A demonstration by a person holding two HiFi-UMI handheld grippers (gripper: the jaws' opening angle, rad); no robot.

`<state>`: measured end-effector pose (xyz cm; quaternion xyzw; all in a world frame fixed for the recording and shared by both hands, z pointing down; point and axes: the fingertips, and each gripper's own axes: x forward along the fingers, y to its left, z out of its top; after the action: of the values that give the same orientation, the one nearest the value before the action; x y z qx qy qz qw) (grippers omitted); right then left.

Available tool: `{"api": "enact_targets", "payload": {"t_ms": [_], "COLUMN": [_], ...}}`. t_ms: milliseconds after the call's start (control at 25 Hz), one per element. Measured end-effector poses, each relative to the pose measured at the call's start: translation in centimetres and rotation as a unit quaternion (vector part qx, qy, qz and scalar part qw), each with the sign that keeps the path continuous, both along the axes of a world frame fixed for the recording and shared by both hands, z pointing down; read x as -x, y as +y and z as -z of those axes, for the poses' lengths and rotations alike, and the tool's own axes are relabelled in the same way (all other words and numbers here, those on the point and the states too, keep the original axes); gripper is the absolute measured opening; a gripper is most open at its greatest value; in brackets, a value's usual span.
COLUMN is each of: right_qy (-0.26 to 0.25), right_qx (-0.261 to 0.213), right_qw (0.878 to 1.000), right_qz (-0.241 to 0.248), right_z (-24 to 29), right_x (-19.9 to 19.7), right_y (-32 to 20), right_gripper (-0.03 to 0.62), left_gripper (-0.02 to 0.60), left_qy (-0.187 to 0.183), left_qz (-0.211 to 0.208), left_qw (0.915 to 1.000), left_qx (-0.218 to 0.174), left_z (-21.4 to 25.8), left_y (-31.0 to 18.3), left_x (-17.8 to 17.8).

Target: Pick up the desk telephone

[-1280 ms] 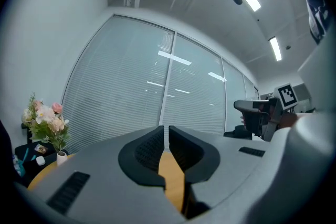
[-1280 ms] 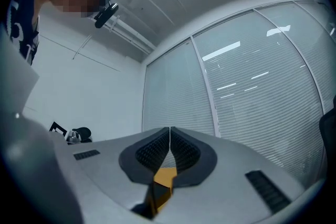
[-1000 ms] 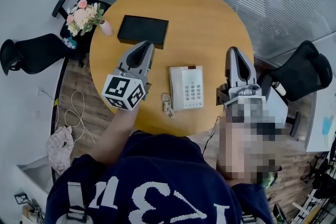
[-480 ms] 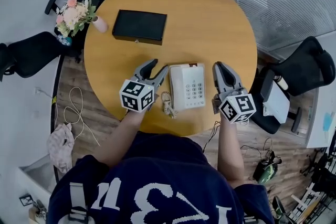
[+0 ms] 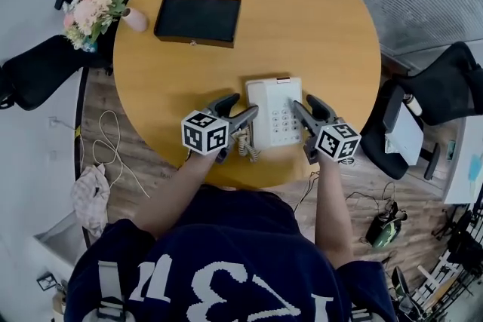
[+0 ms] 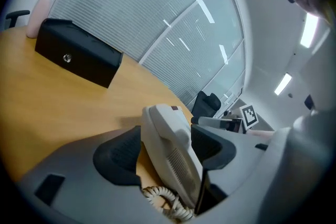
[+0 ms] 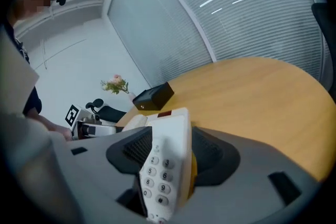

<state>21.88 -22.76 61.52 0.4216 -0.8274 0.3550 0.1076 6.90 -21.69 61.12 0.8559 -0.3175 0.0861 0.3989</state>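
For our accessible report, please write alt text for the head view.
Seen from above, a white desk telephone lies near the front edge of the round wooden table; the left tongs and right tongs, both just opened, each straddle one side of it. A black box lies farther back.

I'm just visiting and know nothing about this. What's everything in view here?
table: one, light wood, round, centre.
desk telephone: one, white, near the table's near edge.
coiled cord: one, white, at the telephone's left.
box: one, black, on the table's far left part.
vase of flowers: one, pink, at the table's left rim.
office chairs: at least two, black, one left of the table, another right.
cloth: one, pale, on the floor, left.
person: one, navy top, bottom of the head view.
left gripper: one, grey, jaws just opened, astride the telephone's handset side, not gripping.
right gripper: one, grey, jaws just opened, astride its keypad side, not gripping.
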Motion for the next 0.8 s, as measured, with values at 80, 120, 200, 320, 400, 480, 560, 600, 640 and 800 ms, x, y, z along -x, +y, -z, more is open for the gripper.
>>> {"api": "enact_targets", "payload": {"t_ms": [80, 120, 200, 320, 400, 480, 560, 600, 640, 800], "right_qy": [-0.011, -0.019, -0.032, -0.043, -0.043, -0.046, -0.056, -0.061, -0.064, -0.047], "right_qx": [0.009, 0.011, 0.017, 0.035, 0.049, 0.061, 0.071, 0.076, 0.080, 0.094], "right_qw": [1.000, 1.000, 0.999, 0.998, 0.997, 0.996, 0.995, 0.994, 0.993, 0.991], "right_qz": [-0.001, -0.003, -0.001, 0.014, 0.027, 0.037, 0.042, 0.048, 0.056, 0.085], "right_z": [-1.0, -1.4, -1.8, -2.5, -3.1, -3.8, -4.2, -4.3, -4.3, -4.6], "right_x": [-0.5, -0.7, -1.0, -0.9, -0.6, -0.5, -0.4, -0.4, -0.2, 0.7], "right_y": [0.5, 0.7, 1.0, 1.6, 2.0, 2.4, 2.6, 2.7, 2.8, 3.1], "right_gripper": [0.221, 0.221, 0.221, 0.227, 0.233, 0.238, 0.239, 0.239, 0.239, 0.241], "left_gripper": [0.293, 0.301, 0.304, 0.304, 0.305, 0.311, 0.311, 0.311, 0.313, 0.316], "left_qy": [0.015, 0.029, 0.058, 0.076, 0.083, 0.094, 0.091, 0.085, 0.079, 0.074], "left_qz": [0.005, 0.015, 0.025, 0.006, 0.001, 0.002, -0.009, -0.018, -0.023, -0.027], "left_qw": [0.9999, 0.9993, 0.9972, 0.9950, 0.9928, 0.9902, 0.9904, 0.9910, 0.9916, 0.9914], "left_qx": [0.007, 0.017, 0.041, 0.065, 0.086, 0.103, 0.104, 0.102, 0.099, 0.104], "left_z": [-0.6, -0.8, -0.9, -1.1, -1.7, -2.1, -2.0, -2.0, -2.0, -2.4], "left_y": [0.5, 0.6, 0.8, 1.8, 2.4, 2.7, 3.0, 3.2, 3.3, 3.2], "left_x": [-0.3, -0.3, -0.3, -1.1, -1.6, -2.0, -2.5, -2.7, -2.9, -2.9]}}
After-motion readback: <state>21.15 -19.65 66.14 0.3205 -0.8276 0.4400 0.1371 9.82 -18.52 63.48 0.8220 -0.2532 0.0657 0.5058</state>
